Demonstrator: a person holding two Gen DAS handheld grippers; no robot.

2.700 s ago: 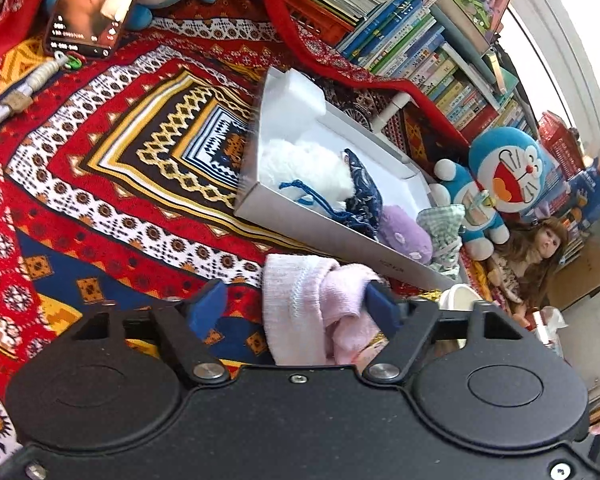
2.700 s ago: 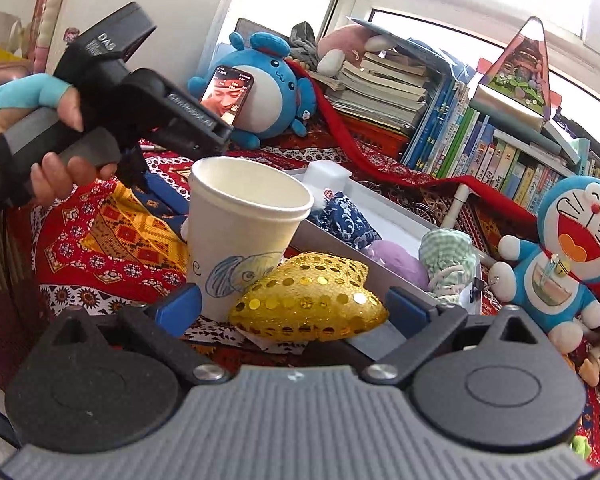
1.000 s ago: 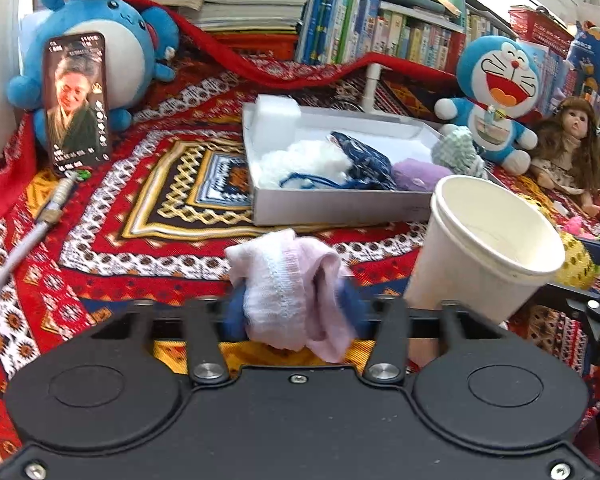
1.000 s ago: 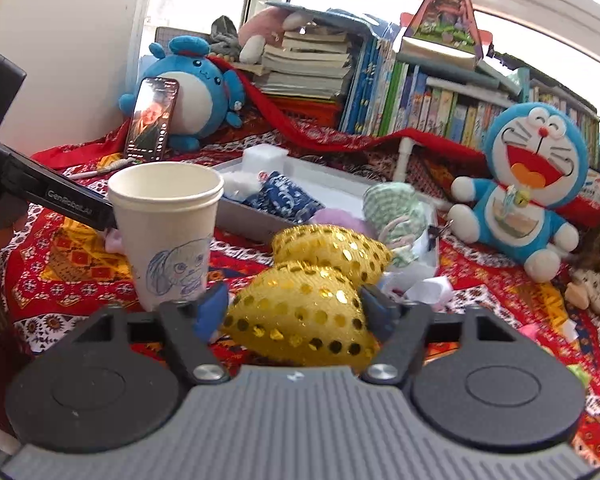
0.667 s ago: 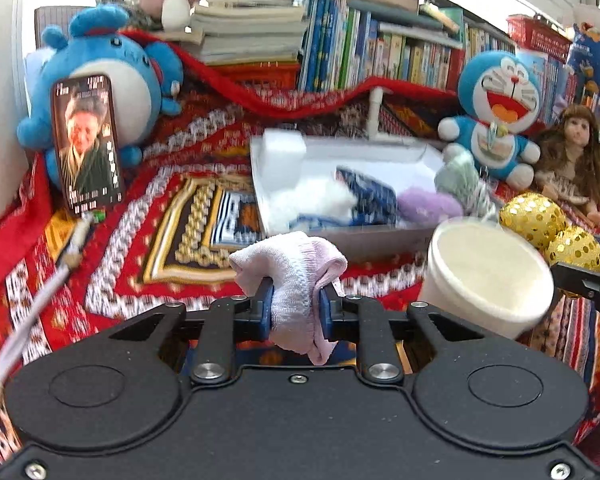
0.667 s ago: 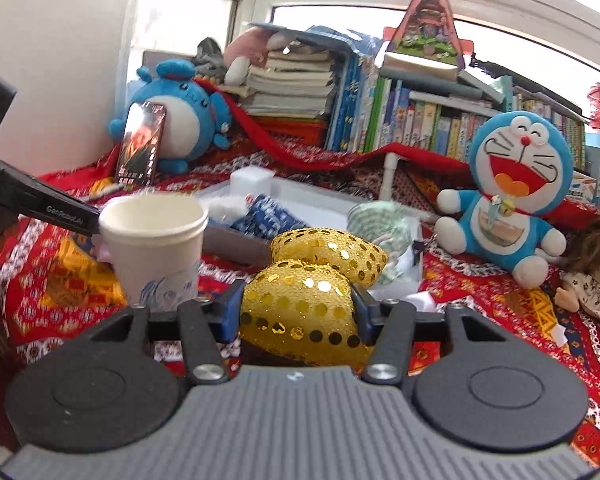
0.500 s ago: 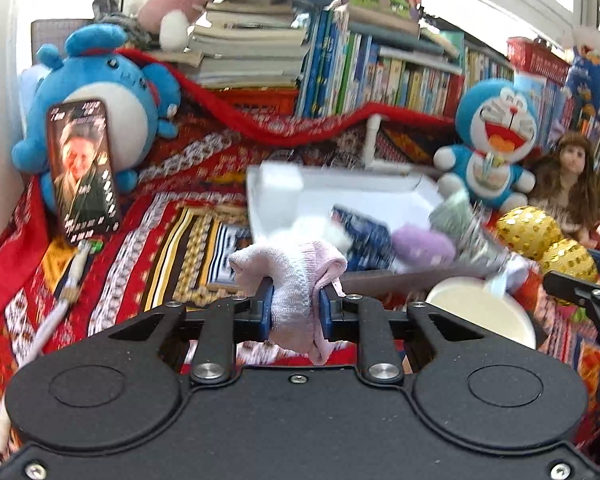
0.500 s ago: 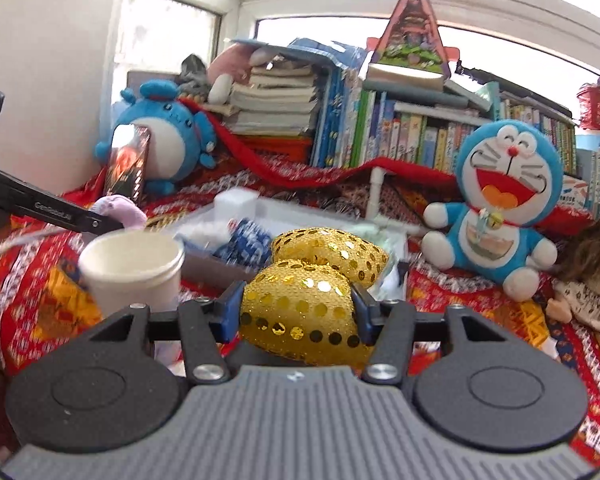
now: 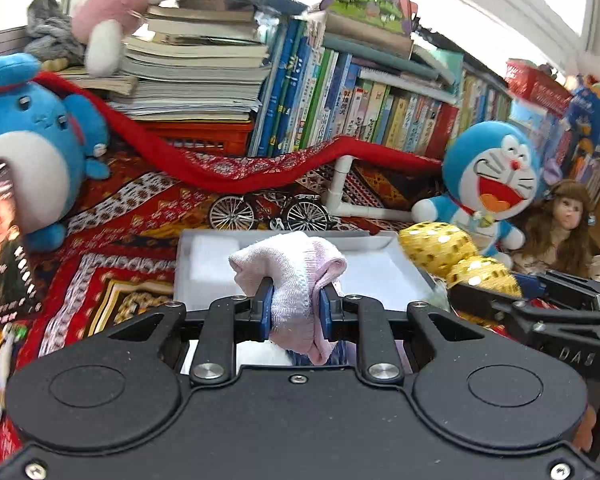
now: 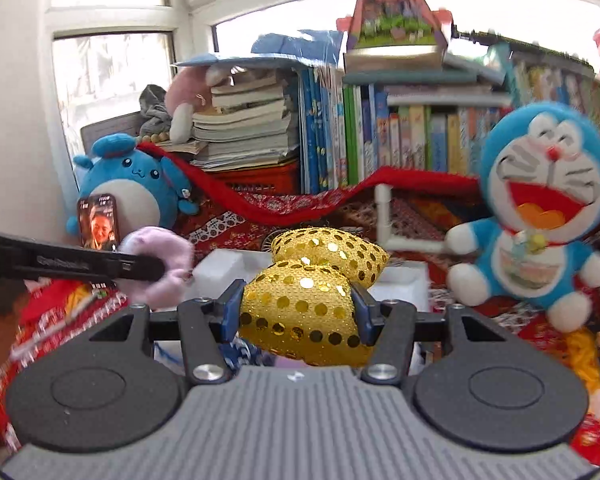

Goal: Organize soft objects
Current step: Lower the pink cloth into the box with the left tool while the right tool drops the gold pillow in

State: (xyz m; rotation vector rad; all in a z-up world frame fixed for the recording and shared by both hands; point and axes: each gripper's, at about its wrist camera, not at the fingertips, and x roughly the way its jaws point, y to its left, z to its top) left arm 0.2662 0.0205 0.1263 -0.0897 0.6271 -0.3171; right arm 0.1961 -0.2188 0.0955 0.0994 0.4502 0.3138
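Note:
My left gripper (image 9: 294,306) is shut on a pale pink sock (image 9: 292,280), held up over the near side of a white box (image 9: 376,268) on the patterned cloth. In the right wrist view the same pink sock (image 10: 160,264) shows at the left, clamped by the left gripper (image 10: 148,268). My right gripper (image 10: 298,308) is shut on a gold sequined cushion (image 10: 300,304), also lifted above the white box (image 10: 408,280). From the left wrist view the gold sequined cushion (image 9: 456,256) sits in the right gripper (image 9: 512,286) at the right. The box's contents are mostly hidden beneath both grippers.
A blue plush (image 9: 24,148) with a phone (image 9: 4,236) leaning on it stands at the left. A blue cat plush (image 9: 488,188) and a doll (image 9: 560,220) sit at the right. Books (image 9: 340,104) line the back, with a toy bicycle (image 9: 272,210) and a white pipe frame (image 9: 348,200) behind the box.
Both grippers rose and moved forward over the box with the sock and the cushion held. The left jaws tightened on the sock. The paper cup dropped out of view.

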